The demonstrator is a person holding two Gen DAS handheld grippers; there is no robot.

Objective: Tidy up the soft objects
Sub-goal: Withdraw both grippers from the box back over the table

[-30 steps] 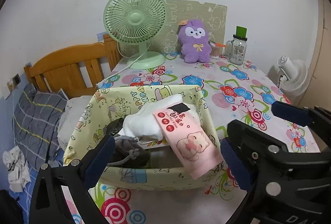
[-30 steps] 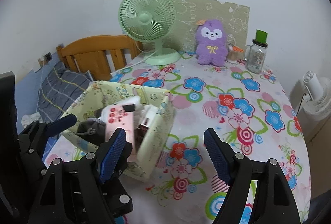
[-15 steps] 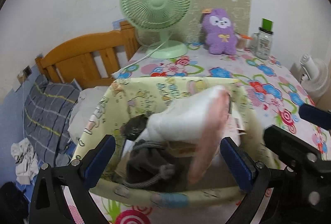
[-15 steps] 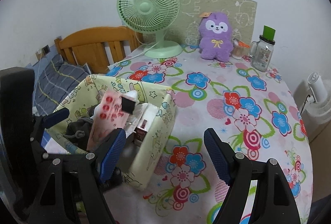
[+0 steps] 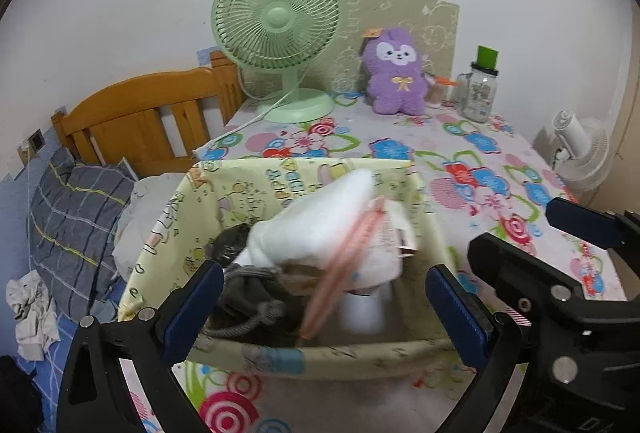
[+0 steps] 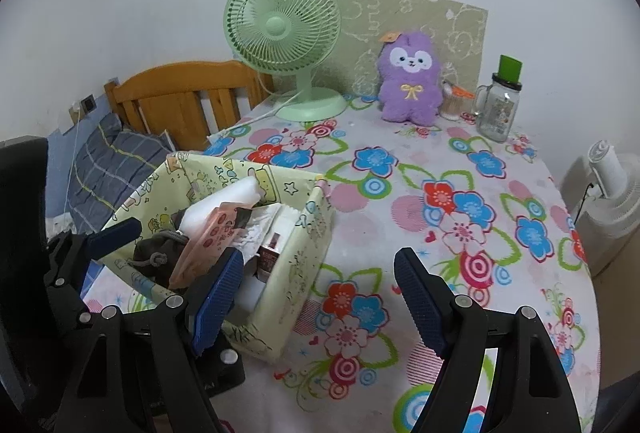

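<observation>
The yellow fabric bin (image 5: 304, 355) stands at the near left edge of the worktop (image 6: 420, 233), and it is already full. A white soft bundle (image 5: 320, 221) leans high against its far wall, a pink tissue pack (image 5: 344, 273) stands on its edge in front of it, and a grey drawstring pouch (image 5: 256, 309) lies at the left.

The left tool (image 5: 324, 309) is spread wide in front of the bin and holds nothing. The right tool (image 6: 320, 297) is also spread and empty, over the flowered cloth just beside the bin.

I think the step in hand is to settle the pink pack, because it looks blurred and not stable. It would be better to take it by its flat sides, low, and lay it down between the bundle and the bin wall. The purple plush toy (image 6: 410, 73) far behind seems to be still waiting.
</observation>
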